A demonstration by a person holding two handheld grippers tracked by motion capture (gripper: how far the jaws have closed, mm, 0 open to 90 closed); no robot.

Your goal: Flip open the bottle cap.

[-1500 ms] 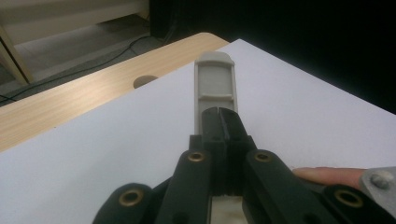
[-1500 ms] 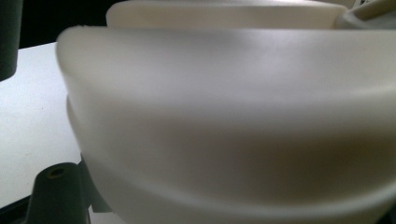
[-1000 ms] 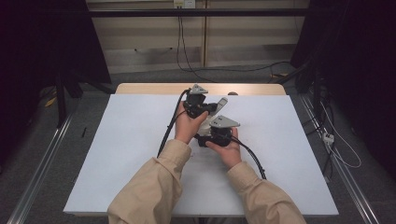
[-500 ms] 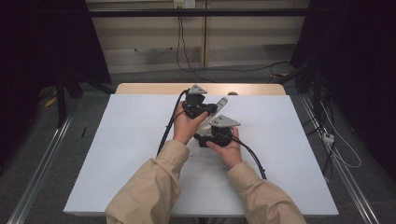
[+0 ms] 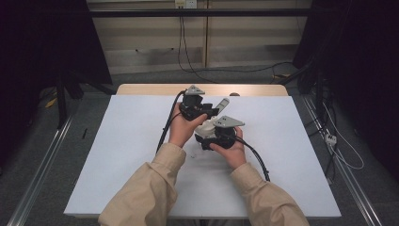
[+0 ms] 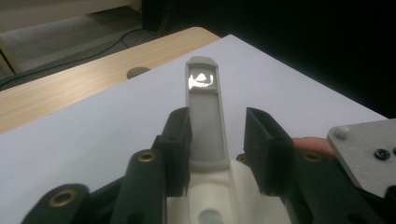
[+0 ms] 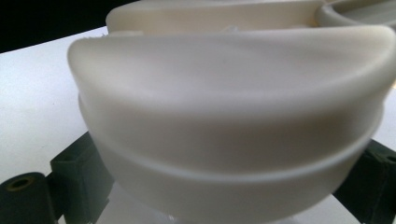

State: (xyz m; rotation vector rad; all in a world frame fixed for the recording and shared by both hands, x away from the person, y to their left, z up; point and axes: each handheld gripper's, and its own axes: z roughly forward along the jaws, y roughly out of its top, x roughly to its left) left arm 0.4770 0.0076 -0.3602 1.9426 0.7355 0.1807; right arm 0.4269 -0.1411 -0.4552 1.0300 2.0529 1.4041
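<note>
In the left gripper view, the left gripper (image 6: 217, 149) has its two black jaws standing apart on either side of a narrow grey strip (image 6: 204, 116). The left jaw lies against the strip's edge, while a clear gap shows beside the right jaw, so nothing is clamped. The strip rises from a cream plastic body (image 6: 210, 196) whose lower part is cut off at the bottom edge. A bright glare near the strip's tip hides its surface there. At the right, a fingertip (image 6: 310, 143) and a corner of the grey plate of the right gripper (image 6: 369, 151) intrude.

In the right gripper view, a rounded cream shape (image 7: 229, 121) sits so close that it blurs and covers the jaws. Only dark stubs (image 7: 77, 172) show at either side, apparently pressed against it and gripping it.

From the high view, the left gripper (image 5: 197, 109) and the right gripper (image 5: 217, 136) are held close together over the middle of the white table (image 5: 127, 155). The cream piece (image 5: 207, 126) sits between them, the strip (image 5: 221, 104) sticking up and away. Hands cover much of it, so its shape is hard to make out. Black cables (image 5: 164, 129) trail off from each gripper.
</note>
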